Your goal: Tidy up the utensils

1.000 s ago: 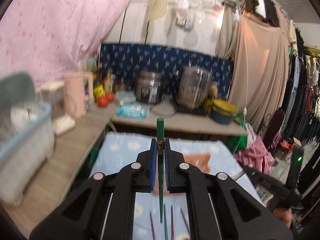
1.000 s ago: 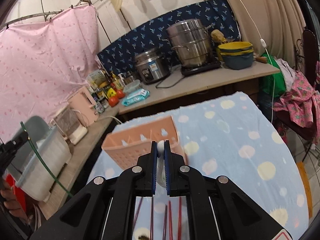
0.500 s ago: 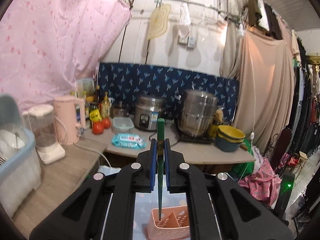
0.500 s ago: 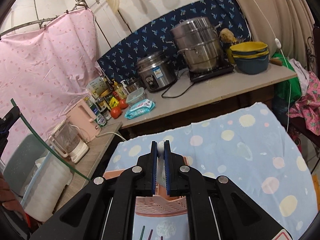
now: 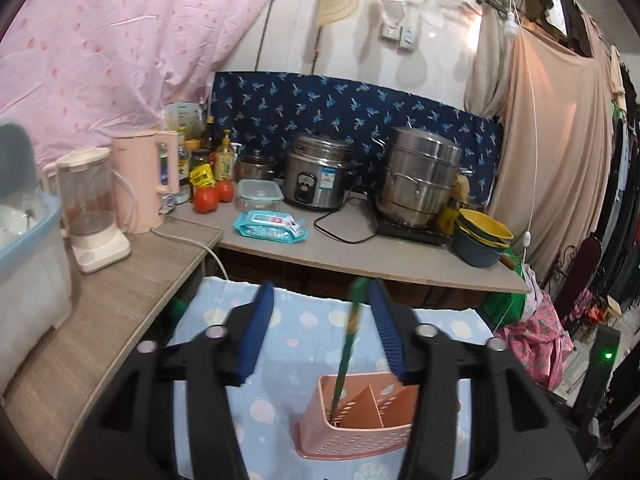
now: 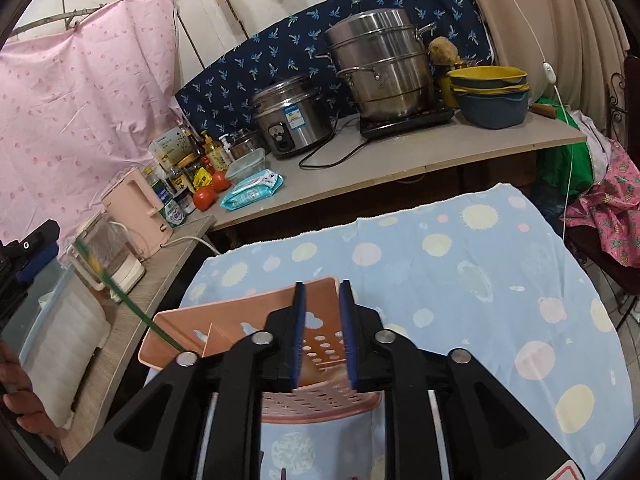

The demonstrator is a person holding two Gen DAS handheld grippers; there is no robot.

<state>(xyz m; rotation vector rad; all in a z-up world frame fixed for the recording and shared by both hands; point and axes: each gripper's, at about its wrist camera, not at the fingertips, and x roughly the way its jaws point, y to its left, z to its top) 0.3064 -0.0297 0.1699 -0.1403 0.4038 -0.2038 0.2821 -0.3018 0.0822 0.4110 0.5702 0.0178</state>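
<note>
- Landmark: pink utensil basket (image 5: 360,420), perforated and divided inside, standing on the blue spotted tablecloth (image 5: 304,332).
- Left gripper (image 5: 320,336) above the basket, jaws spread wide, nothing between the blue pads.
- Green chopstick (image 5: 346,344) standing tilted, free of both pads, lower end down in the basket's left compartment, top leaning toward the right finger.
- Right gripper (image 6: 322,338) directly over the basket's right part; jaws parted with a clear gap, basket holes visible through it. A pale blur sits low between the pads; cannot tell what it is.
- From the right wrist view the chopstick (image 6: 132,300) slants up and left out of the basket (image 6: 240,324).
- Behind the basket: counter (image 5: 360,248) with rice cooker (image 5: 316,180), steel steamer pot (image 5: 420,176), tomatoes (image 5: 206,199), wipes pack (image 5: 270,227).
</note>
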